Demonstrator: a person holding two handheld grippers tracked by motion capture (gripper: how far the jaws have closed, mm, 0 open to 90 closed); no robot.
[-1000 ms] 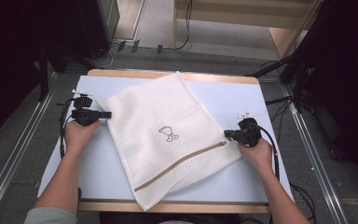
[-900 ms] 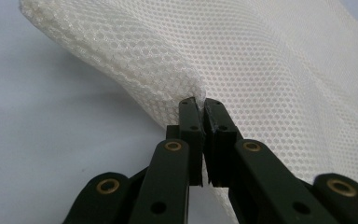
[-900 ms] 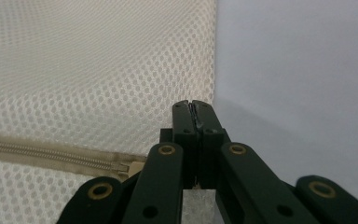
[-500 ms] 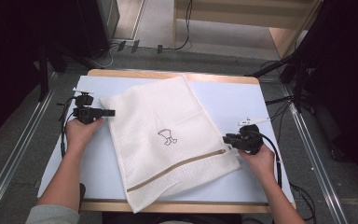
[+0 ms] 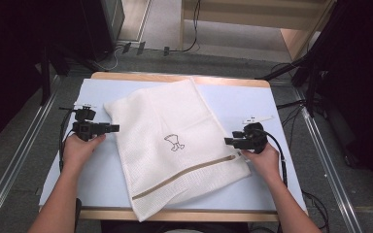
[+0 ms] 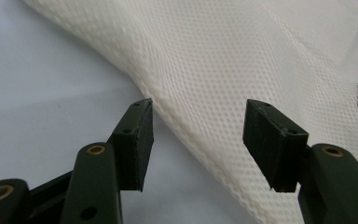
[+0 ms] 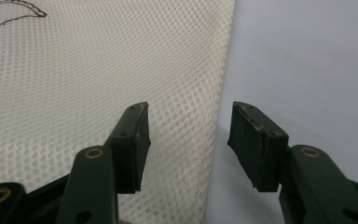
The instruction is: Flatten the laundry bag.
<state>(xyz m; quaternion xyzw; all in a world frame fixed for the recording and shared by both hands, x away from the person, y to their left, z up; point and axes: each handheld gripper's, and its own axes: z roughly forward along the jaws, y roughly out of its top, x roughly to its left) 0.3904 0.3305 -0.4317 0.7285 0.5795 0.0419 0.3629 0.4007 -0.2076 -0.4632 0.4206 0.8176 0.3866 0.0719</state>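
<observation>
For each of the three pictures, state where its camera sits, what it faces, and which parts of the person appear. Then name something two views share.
High view: above the table, looking down; forearms, left gripper, right gripper.
Left gripper view: on the left gripper, facing the mesh bag edge.
Right gripper view: on the right gripper, facing the bag's other edge.
Shared: the bag's embroidered mark.

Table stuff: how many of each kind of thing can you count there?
White mesh laundry bag: 1
Black tongs: 2, the left tongs and the right tongs
Hands holding them: 2, left hand and right hand
Total: 5
</observation>
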